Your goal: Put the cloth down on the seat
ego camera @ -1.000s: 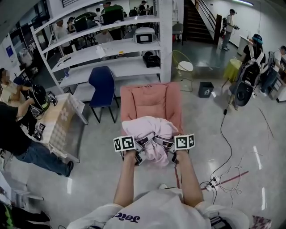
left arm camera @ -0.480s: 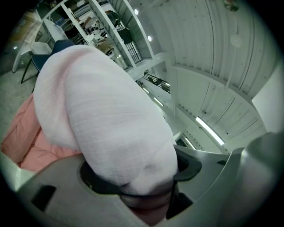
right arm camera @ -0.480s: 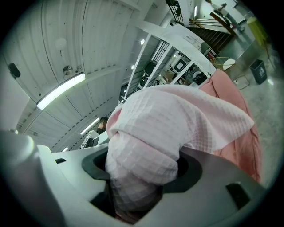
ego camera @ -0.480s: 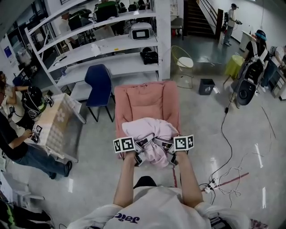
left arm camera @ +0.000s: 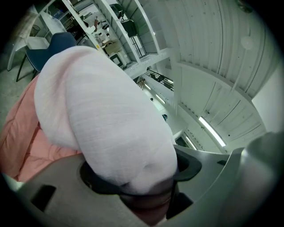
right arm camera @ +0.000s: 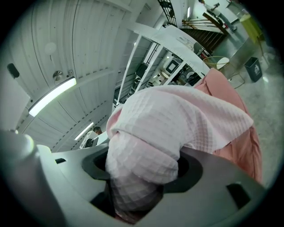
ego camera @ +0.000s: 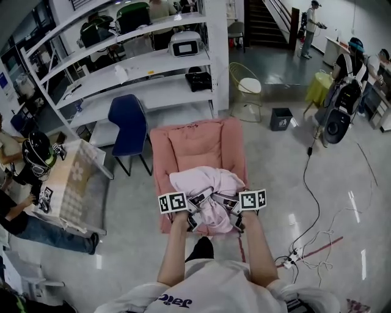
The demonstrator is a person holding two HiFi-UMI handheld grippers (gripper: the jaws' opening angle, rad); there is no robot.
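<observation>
Now, left gripper (ego camera: 193, 212), right gripper (ego camera: 231, 209), fingers clamped on bunched cloth (ego camera: 206, 183), over seat (ego camera: 201, 142)

Bunched pale pink waffle-weave cloth (ego camera: 208, 183) over the front of salmon-pink cushioned seat (ego camera: 195, 140).

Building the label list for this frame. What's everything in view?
cloth: 1, pale pink, bunched over the seat's front
seat: 1, salmon pink, centre floor
chair: 1, blue, left of the seat
wire chair: 1, yellow-green with a white pad, behind right
shelves: 1 unit, white, behind the seat
bin: 1, dark, right of the wire chair
table: 1, light top, left
cables: several, floor at right
people: several, left edge and far right
left claw: 1, grey, shut on the cloth
right claw: 1, grey, shut on the cloth
</observation>
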